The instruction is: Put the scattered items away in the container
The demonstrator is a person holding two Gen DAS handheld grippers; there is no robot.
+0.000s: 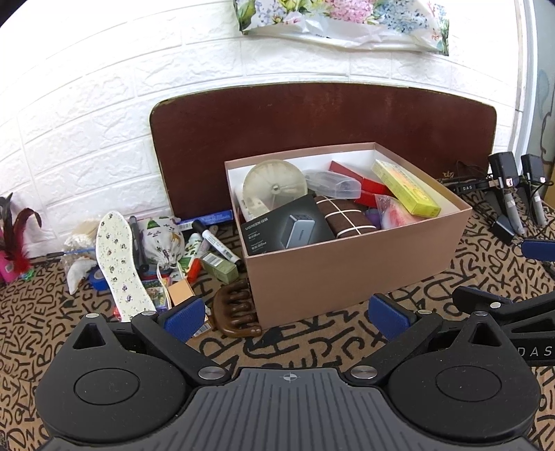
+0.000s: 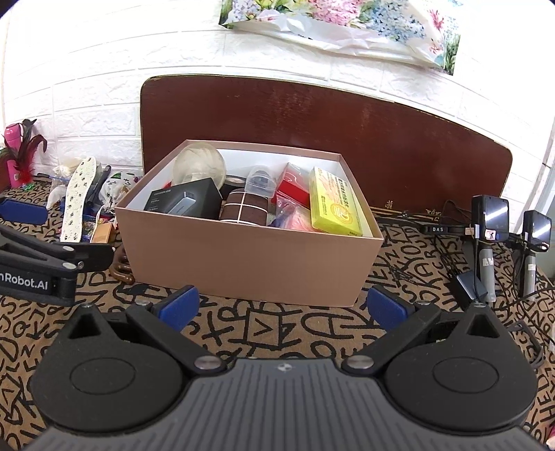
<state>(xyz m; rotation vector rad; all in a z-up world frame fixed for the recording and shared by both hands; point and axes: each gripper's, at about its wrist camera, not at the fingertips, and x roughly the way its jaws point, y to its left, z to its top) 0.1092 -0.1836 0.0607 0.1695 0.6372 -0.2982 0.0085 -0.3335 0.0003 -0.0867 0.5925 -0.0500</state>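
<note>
A pink-brown cardboard box (image 1: 350, 267) (image 2: 242, 267) stands on the patterned cloth, holding a black charger carton (image 1: 288, 229), a yellow packet (image 1: 406, 189) (image 2: 333, 201), a red box and a brown checked bundle. Scattered items lie left of it: a floral insole (image 1: 119, 263) (image 2: 76, 201), a marker (image 1: 215, 243), a green carton (image 1: 218, 267), a printed pouch (image 1: 163, 239) and a brown hair claw (image 1: 239, 308). My left gripper (image 1: 286, 317) is open, in front of the box, with the claw just past its left finger. My right gripper (image 2: 282, 307) is open and empty before the box's front wall.
A dark wooden board (image 1: 322, 121) leans on the white brick wall behind the box. Black device stands and cables (image 2: 492, 236) sit at the right. A pink bottle with feathers (image 2: 17, 156) stands far left. A flowered bag (image 1: 343, 24) hangs above.
</note>
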